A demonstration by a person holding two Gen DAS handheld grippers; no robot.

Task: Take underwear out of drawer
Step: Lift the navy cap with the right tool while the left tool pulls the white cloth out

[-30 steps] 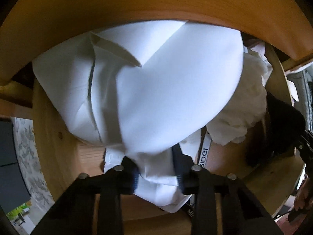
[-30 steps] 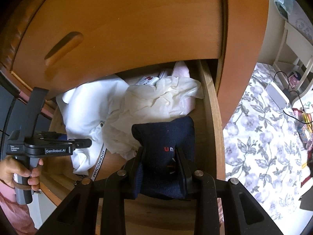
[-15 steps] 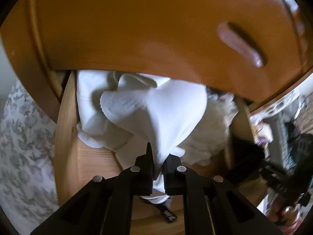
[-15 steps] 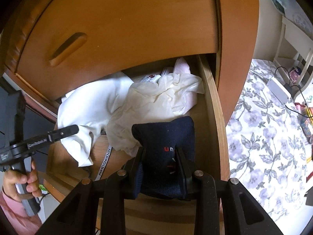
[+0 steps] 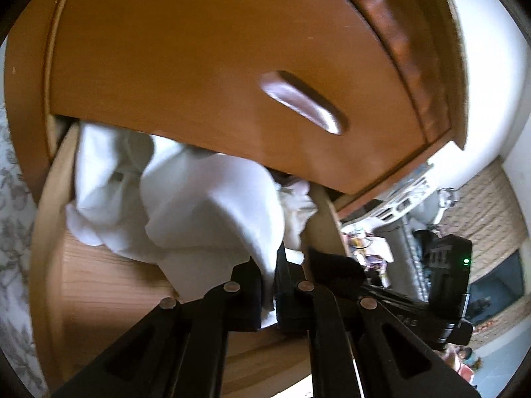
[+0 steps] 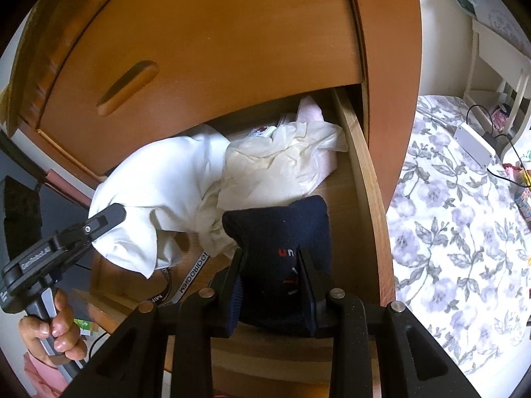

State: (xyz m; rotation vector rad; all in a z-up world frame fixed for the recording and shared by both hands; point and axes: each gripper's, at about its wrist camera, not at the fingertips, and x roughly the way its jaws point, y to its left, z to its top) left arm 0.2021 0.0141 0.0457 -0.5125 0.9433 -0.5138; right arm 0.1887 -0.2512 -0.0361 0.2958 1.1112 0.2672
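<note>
1. Underwear of plain white soft cloth [image 5: 212,205] hung in a raised fold over the open light wooden drawer [image 5: 99,282], one corner drawn up out of the pile inside it.
2. The left tongs [image 5: 268,285] were fully closed on that white corner, the cloth pinched tight between the two black pads.
3. In the right wrist view the left tongs [image 6: 109,219] showed at the drawer's left edge, held on a black grip by a hand [image 6: 53,331], with the white underwear [image 6: 159,192] draped from their tip.
4. The right tongs [image 6: 272,265] stood partly open, their pads pressed on a dark navy knitted garment with small red and white marks [image 6: 282,229] at the drawer's front right corner.
5. A crumpled cream-coloured garment [image 6: 272,165] lay toward the back of the drawer, between the white underwear and the drawer's right wall [image 6: 361,165].
6. A white waistband strap with black lettering [image 6: 192,275] lay on the drawer floor under the white cloth.
7. The closed orange-brown wooden drawer front with a recessed oval handle [image 6: 126,86] sat directly above the open drawer.
8. A floral grey and white bedspread [image 6: 458,232] lay to the drawer's right.
</note>
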